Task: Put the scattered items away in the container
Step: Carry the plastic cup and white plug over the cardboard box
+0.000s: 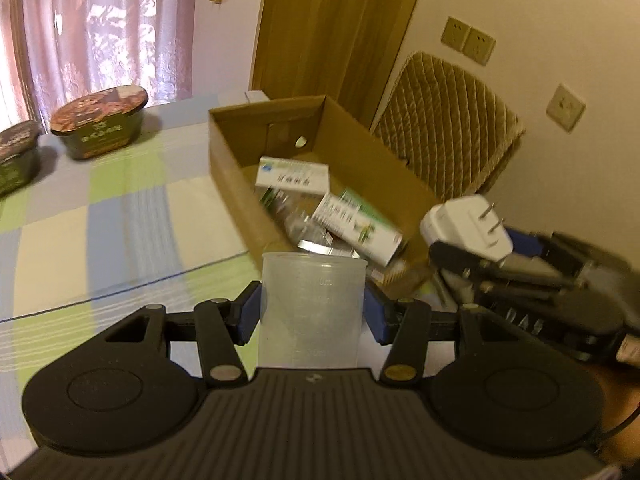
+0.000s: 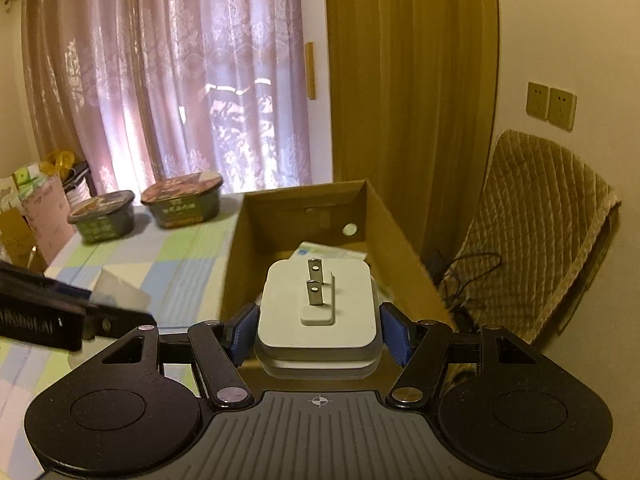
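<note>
The left gripper [image 1: 312, 308] clamps a clear cup [image 1: 312, 304]; the right gripper [image 2: 318, 332] clamps a white plug [image 2: 318, 312]. Both hang near the box's [image 1: 228, 184] near end. The smooth cup could slip, or the grippers collide. Cartons [image 1: 292, 176] lie inside.

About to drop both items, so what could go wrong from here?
1. The left gripper holds the plastic cup short of the cardboard box; released here, it may land on the tablecloth.
2. The right gripper holds the white charger near the box's near wall; it could clip the rim.
3. The grippers are close together and might collide.
</note>
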Demonstrator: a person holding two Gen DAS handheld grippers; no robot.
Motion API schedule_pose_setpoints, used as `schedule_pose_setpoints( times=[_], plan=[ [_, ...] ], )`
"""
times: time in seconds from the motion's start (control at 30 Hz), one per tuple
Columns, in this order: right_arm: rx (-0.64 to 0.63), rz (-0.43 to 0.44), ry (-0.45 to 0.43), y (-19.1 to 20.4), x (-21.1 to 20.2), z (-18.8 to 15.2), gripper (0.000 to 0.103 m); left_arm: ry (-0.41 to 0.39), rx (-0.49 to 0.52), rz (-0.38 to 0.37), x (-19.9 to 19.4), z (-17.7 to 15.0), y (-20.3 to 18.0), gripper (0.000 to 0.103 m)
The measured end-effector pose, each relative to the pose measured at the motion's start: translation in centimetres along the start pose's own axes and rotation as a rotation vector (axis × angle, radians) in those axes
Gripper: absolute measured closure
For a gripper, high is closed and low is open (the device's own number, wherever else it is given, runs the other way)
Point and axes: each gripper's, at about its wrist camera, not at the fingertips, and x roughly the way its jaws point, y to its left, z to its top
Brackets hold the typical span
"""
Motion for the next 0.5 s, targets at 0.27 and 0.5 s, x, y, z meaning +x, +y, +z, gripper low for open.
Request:
schedule_pose_setpoints(
  times=[0.27, 0.5],
  plan=[
    [-0.036, -0.006, 0.01, -3.4, 3.6, 2.0, 0.036, -0.006, -0.136, -0.044, 5.1, 5.1, 0.0, 0.055],
    [-0.047, -0.013, 0.016, -5.2, 6.0, 2.9, 0.036, 0.005, -0.177, -0.061, 8.7, 7.8, -0.1, 0.055]
  ],
)
